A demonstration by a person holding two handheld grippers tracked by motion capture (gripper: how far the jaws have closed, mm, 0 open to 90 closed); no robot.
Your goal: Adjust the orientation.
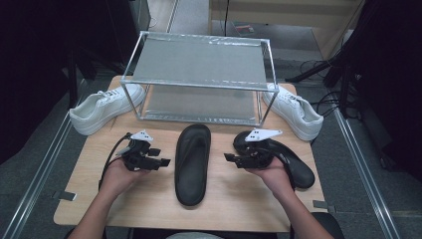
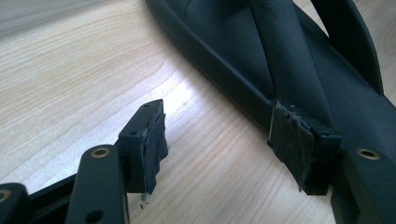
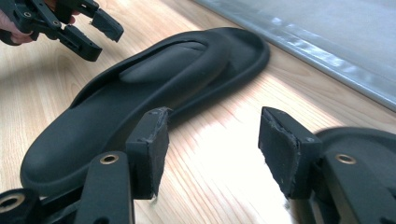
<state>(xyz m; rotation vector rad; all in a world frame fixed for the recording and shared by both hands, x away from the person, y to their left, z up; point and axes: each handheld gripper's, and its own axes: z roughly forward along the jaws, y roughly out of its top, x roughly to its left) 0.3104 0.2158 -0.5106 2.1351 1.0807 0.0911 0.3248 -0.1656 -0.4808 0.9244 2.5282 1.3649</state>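
Note:
A black flip-flop [image 1: 192,164] lies lengthwise in the middle of the wooden table [image 1: 149,199]. My left gripper [image 1: 160,156] hovers just left of it, jaws open and pointing at its edge. In the left gripper view the flip-flop [image 2: 243,42] and its strap lie beyond the open left gripper [image 2: 219,149], one jaw over the sole's rim and nothing pressed. A second black flip-flop [image 1: 291,164] lies at the right, under my right hand. My right gripper [image 1: 230,158] points left toward the middle flip-flop [image 3: 140,93]. The right gripper [image 3: 212,149] stands open over bare wood.
A metal-framed two-level shelf [image 1: 199,74] stands at the table's back. One white sneaker [image 1: 102,107] lies to its left and another [image 1: 296,112] to its right. The second flip-flop's toe [image 3: 369,140] sits behind my right jaw. The left gripper [image 3: 100,37] shows far off.

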